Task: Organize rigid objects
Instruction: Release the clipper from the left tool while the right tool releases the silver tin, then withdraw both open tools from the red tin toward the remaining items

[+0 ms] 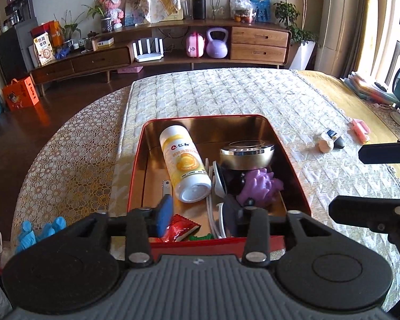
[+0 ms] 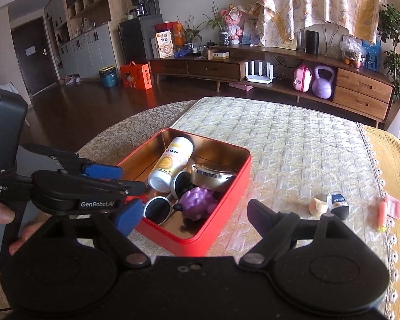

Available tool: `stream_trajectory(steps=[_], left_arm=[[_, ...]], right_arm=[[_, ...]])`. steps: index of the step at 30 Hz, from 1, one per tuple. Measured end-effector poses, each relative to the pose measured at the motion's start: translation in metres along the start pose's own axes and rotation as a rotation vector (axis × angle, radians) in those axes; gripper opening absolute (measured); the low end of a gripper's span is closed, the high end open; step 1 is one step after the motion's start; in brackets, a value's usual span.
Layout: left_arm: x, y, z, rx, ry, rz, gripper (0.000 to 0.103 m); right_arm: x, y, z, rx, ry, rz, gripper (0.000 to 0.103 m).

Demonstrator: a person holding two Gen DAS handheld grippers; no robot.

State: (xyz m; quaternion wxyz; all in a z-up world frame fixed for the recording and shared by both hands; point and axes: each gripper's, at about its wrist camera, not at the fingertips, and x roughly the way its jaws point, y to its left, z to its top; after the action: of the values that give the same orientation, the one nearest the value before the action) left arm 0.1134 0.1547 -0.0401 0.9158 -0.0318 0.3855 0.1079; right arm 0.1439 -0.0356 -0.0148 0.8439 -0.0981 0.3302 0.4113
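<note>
Now left gripper [image 1: 197, 213] angled down, fingers apart

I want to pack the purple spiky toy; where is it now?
The purple spiky toy lies inside the red tin, at its near right, beside the sunglasses and below the gold jar.

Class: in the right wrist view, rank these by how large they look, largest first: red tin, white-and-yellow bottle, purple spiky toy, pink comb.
1. red tin
2. white-and-yellow bottle
3. purple spiky toy, close to the bottle, so that pair is unsure
4. pink comb
</note>
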Motion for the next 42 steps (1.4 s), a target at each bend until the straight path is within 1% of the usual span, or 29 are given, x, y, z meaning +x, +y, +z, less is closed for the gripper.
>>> stream_trajectory(steps=[1,2,5,9,11,14,18,21,26,30,35,38,40,42], left_arm=[[-0.005,-0.003,-0.001,0.0,-0.018,-0.003,0.071],[-0.01,-0.006,-0.002,0.002,-0.039,-0.005,0.076],[-0.017,-0.014,-0.002,-0.005,-0.044,-0.029,0.076],[-0.026,-0.029,-0.003,-0.003,-0.063,-0.058,0.076],[-0.029,-0.037,-0.003,-0.009,-0.071,-0.076,0.076],[-0.031,-0.047,-0.003,-0.013,-0.081,-0.11,0.081],[-0.03,-0.066,-0.002,-0.021,-0.098,-0.15,0.083],[-0.027,-0.083,0.001,-0.019,-0.113,-0.173,0.083],[-0.012,-0.113,0.009,-0.003,-0.111,-0.186,0.083],[0.005,-0.133,0.016,0.002,-0.103,-0.187,0.083],[0.032,-0.155,0.022,0.018,-0.081,-0.161,0.083],[0.053,-0.165,0.027,0.009,-0.066,-0.145,0.083],[0.066,-0.168,0.03,-0.001,-0.057,-0.147,0.083],[0.076,-0.173,0.03,0.004,-0.056,-0.127,0.083]], right_arm=[[-0.005,-0.003,-0.002,0.009,-0.007,-0.002,0.087],[-0.011,-0.005,-0.004,0.019,-0.015,-0.006,0.087],[-0.028,-0.011,-0.011,0.043,-0.043,-0.01,0.091],[-0.05,-0.022,-0.021,0.054,-0.087,-0.043,0.102],[-0.059,-0.028,-0.026,0.062,-0.1,-0.057,0.102],[-0.074,-0.043,-0.034,0.073,-0.119,-0.07,0.103],[-0.087,-0.065,-0.042,0.09,-0.134,-0.123,0.103],[-0.093,-0.085,-0.05,0.11,-0.136,-0.18,0.103],[-0.09,-0.119,-0.058,0.147,-0.124,-0.25,0.103],[-0.081,-0.143,-0.063,0.168,-0.112,-0.283,0.103],[-0.066,-0.17,-0.064,0.183,-0.099,-0.31,0.102],[-0.051,-0.186,-0.063,0.193,-0.09,-0.324,0.098],[-0.039,-0.196,-0.061,0.207,-0.082,-0.335,0.093],[-0.028,-0.204,-0.059,0.213,-0.075,-0.347,0.088]])
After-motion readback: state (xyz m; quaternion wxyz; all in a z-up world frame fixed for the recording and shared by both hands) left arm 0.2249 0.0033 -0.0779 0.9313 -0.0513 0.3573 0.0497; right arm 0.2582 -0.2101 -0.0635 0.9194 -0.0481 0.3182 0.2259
